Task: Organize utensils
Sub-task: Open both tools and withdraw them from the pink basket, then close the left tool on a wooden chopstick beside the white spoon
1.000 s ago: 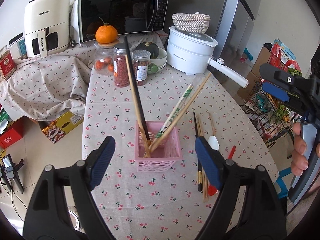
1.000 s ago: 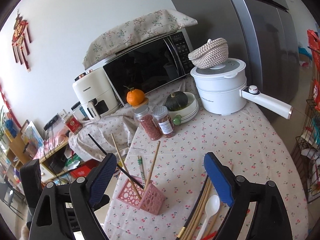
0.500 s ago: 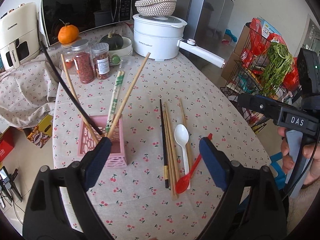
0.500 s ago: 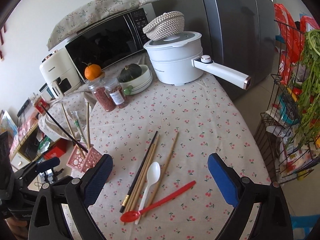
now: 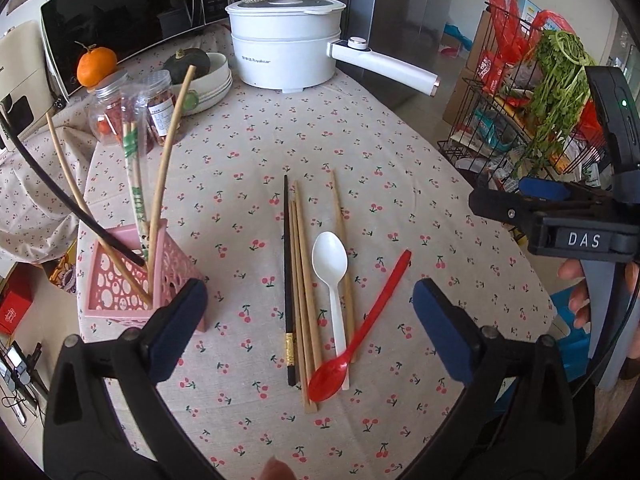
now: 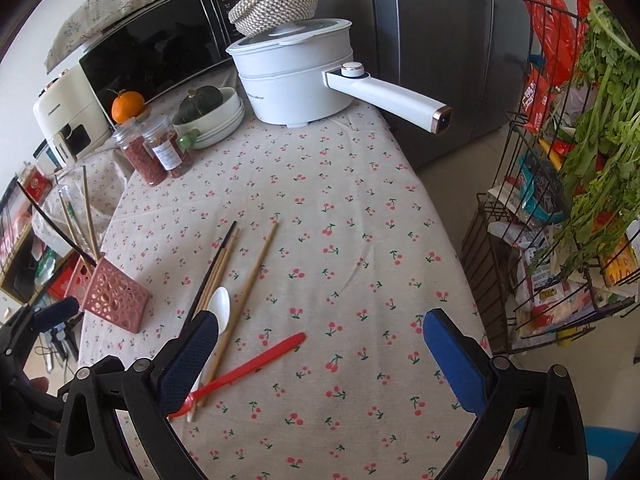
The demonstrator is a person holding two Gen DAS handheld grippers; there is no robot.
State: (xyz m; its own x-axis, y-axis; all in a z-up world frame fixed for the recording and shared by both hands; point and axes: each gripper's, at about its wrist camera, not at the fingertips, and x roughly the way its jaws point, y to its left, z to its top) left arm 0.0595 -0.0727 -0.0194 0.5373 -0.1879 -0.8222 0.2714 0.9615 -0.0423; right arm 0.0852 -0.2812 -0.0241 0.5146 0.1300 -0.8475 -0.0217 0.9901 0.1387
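Observation:
A pink holder (image 5: 124, 280) at the table's left holds several chopsticks, one of them black. Loose on the cherry-print cloth lie a black chopstick (image 5: 287, 272), wooden chopsticks (image 5: 308, 280), a white spoon (image 5: 331, 264) and a red spoon (image 5: 360, 332). My left gripper (image 5: 308, 300) hovers over these, its jaws opening, nothing between the pads. My right gripper (image 6: 320, 322) hangs above the red spoon (image 6: 260, 360), jaws opening and empty. Its left finger (image 6: 188, 360) covers part of the white spoon (image 6: 222, 308). The holder (image 6: 116, 300) stands off to its left.
A white pot (image 5: 284, 52) with a long handle (image 5: 384, 66) stands at the back, with jars (image 5: 156, 108), an orange, a bowl and a microwave to its left. A wire rack (image 6: 520, 260) with greens stands right of the table edge.
Both grippers have swung from the pink holder toward the loose utensils and come lower over the table. Both pairs of jaws have spread wider.

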